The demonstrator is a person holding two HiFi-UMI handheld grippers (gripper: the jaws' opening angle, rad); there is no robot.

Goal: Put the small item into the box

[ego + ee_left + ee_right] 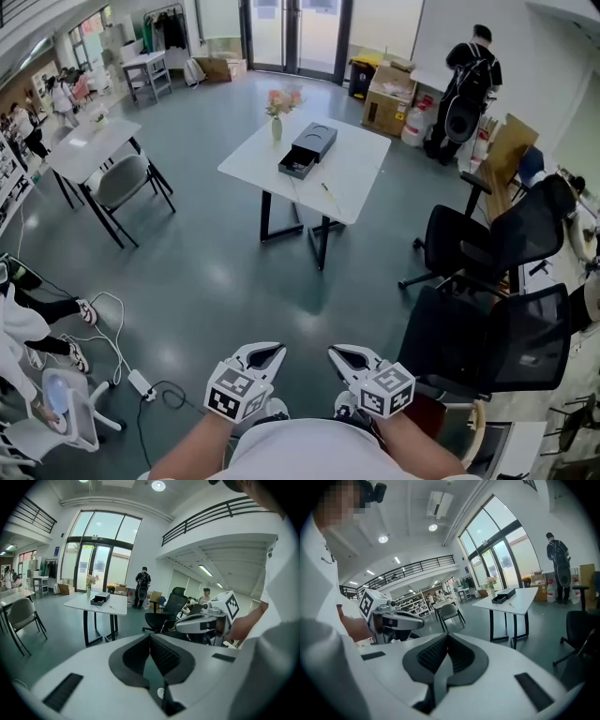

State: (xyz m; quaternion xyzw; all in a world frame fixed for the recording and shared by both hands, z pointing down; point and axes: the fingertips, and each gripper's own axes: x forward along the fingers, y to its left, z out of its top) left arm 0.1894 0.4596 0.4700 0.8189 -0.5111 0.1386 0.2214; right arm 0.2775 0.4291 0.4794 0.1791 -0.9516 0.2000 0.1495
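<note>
A black box [307, 148] with its drawer pulled out lies on the white table [356, 178], far ahead of me across the floor. A thin small item [327, 190] lies on the tabletop nearer me than the box. Both grippers are held close to my body, well short of the table. My left gripper [265, 353] is shut and holds nothing; in its own view the box [99, 600] is small and distant. My right gripper [345, 356] is also shut and holds nothing, with the box [503, 596] far off on the table [525, 599].
A vase of flowers [277, 117] stands behind the box. Black office chairs [487, 337] crowd the right side. A grey chair [122, 180] and a second table stand at the left. Cables [141, 380] trail on the floor at lower left. A person [469, 84] stands by cardboard boxes [389, 98].
</note>
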